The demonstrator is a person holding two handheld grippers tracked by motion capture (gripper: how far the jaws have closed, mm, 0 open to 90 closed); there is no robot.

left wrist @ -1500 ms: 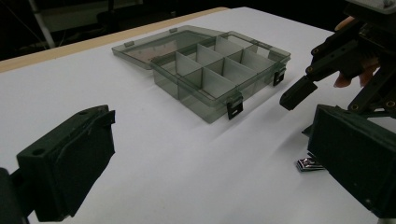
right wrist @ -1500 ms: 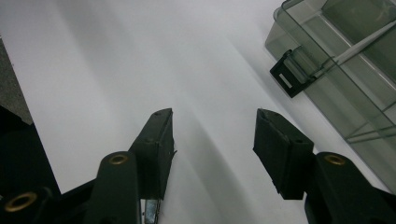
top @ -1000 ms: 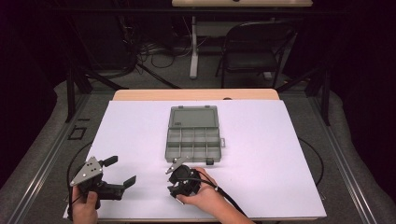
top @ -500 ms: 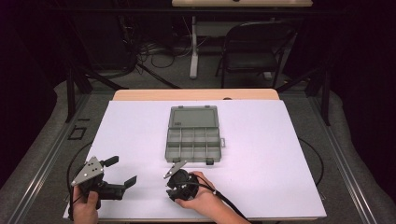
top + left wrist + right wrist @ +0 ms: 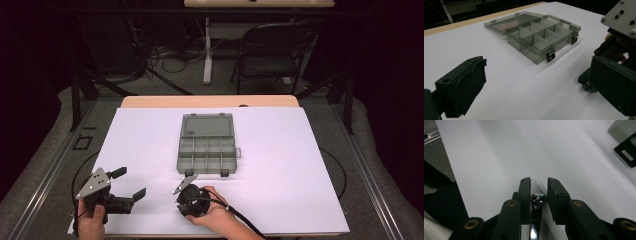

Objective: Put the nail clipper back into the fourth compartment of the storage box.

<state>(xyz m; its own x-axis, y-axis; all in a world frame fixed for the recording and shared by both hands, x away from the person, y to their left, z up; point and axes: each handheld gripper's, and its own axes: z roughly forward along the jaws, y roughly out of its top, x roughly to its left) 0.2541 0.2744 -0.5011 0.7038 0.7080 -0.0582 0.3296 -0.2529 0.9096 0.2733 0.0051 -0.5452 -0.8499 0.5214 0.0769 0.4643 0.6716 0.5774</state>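
From the high view I see my left gripper (image 5: 131, 185) near the table's (image 5: 280, 200) front-left corner, jaws spread wide, nothing between them. My right gripper (image 5: 184, 186) sits just to its right, held in my right hand (image 5: 216, 215), directly in front of the box (image 5: 206, 149). From above I cannot tell how its jaws stand.

The right gripper view settles that: the right gripper (image 5: 539, 192) has its jaws drawn close around a chrome nail clipper (image 5: 537, 212). The clipper lies lengthwise between them, touching the left jaw; a narrow gap shows on the other side. Whether it is firmly pinched I cannot tell. A black box latch (image 5: 627, 153) shows ahead and to the right.

The left gripper view shows what the others do not: the box (image 5: 541, 37) is open, lid laid flat behind it, its divided compartments bare, two black latches on the near wall. It lies ahead of the left gripper (image 5: 539, 87), well apart. The right gripper (image 5: 616, 47) stands to the right of the spread jaws.
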